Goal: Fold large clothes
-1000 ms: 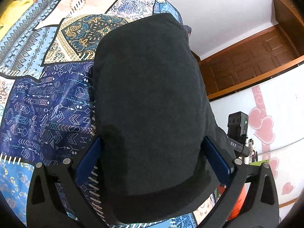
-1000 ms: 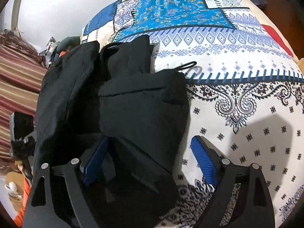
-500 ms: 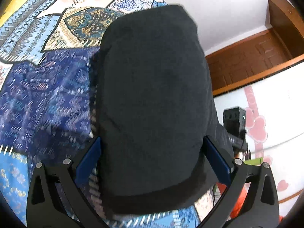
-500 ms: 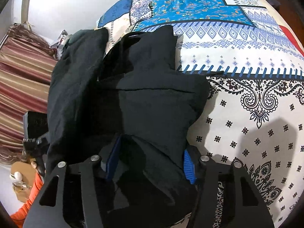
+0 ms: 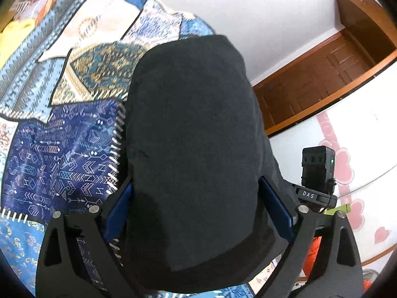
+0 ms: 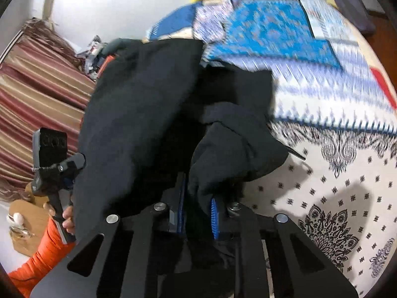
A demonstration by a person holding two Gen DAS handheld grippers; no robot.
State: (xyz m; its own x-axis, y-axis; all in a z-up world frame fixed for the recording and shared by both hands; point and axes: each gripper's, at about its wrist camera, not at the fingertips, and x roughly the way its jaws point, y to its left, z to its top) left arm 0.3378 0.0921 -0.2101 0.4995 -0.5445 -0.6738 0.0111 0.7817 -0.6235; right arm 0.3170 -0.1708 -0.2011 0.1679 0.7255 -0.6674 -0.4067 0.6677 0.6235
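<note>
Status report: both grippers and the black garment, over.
Left gripper wide, closing around the folded black garment. Right gripper closing, pinching a bunch of it. Patchwork quilt underneath; nothing in the way.

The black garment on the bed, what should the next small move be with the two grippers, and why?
Probably close the left gripper on the black garment before lifting further. Its jaws are closing but still wide, with a thick fold between the blue fingers. The right gripper is closing on a bunched edge, so a one-sided lift could pull the fold apart over the patterned bedspread.

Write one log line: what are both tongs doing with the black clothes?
left tongs: closing around black garment | right tongs: closing, pinching garment fold | bedspread underneath
</note>
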